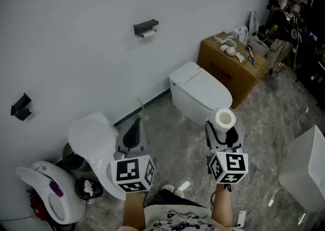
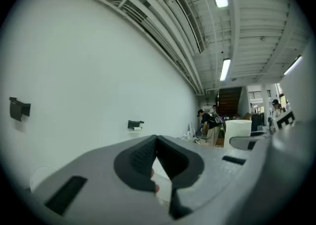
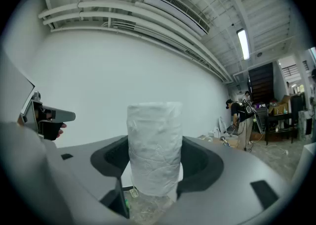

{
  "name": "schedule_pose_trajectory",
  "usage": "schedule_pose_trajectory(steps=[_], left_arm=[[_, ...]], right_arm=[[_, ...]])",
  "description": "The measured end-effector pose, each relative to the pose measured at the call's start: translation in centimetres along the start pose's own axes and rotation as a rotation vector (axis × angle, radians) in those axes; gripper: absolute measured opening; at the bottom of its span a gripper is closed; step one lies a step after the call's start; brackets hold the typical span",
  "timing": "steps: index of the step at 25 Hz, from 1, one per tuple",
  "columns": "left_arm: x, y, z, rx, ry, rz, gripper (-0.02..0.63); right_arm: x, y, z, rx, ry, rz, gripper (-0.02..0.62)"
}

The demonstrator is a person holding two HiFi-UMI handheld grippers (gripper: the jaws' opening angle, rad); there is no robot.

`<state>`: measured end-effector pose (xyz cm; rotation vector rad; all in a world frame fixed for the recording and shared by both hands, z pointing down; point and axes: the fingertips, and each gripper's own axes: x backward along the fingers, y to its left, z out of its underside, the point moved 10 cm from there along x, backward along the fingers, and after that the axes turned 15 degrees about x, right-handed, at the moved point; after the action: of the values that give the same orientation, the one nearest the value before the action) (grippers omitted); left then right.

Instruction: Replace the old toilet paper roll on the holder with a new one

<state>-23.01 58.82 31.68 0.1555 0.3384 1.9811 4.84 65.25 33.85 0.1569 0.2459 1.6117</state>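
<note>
A new white toilet paper roll (image 1: pixel 225 119) stands upright between the jaws of my right gripper (image 1: pixel 223 125), which is shut on it. In the right gripper view the roll (image 3: pixel 154 150) fills the middle, with the jaws pressed against both its sides. My left gripper (image 1: pixel 133 127) is shut with nothing in it; its jaws meet at a point (image 2: pixel 157 141). The black holder (image 1: pixel 145 26) is mounted on the white wall far ahead, with a small remnant of the old roll (image 1: pixel 149 34) under it. The holder (image 2: pixel 135 124) looks small and distant in the left gripper view.
A white toilet (image 1: pixel 199 91) stands by the wall ahead, with a cardboard box (image 1: pixel 229 67) bearing small objects beyond it. Another toilet (image 1: pixel 95 144) and a white appliance (image 1: pixel 49 194) sit at the left. A second black bracket (image 1: pixel 21 107) is on the wall. A person (image 1: pixel 279 22) stands far right.
</note>
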Motion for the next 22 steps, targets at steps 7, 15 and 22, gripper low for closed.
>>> schedule_pose_trajectory(steps=[7, 15, 22], left_arm=[[-0.4, -0.5, 0.1, 0.0, 0.001, -0.001, 0.003], [-0.8, -0.9, 0.1, -0.006, -0.018, -0.024, 0.003], [0.1, -2.1, 1.2, -0.057, -0.023, -0.056, 0.015]], right_arm=[[-0.1, -0.6, 0.3, 0.0, 0.006, -0.002, 0.305], [-0.7, -1.1, 0.4, -0.017, -0.008, -0.009, 0.305], [0.1, -1.9, 1.1, -0.015, -0.019, -0.043, 0.305]])
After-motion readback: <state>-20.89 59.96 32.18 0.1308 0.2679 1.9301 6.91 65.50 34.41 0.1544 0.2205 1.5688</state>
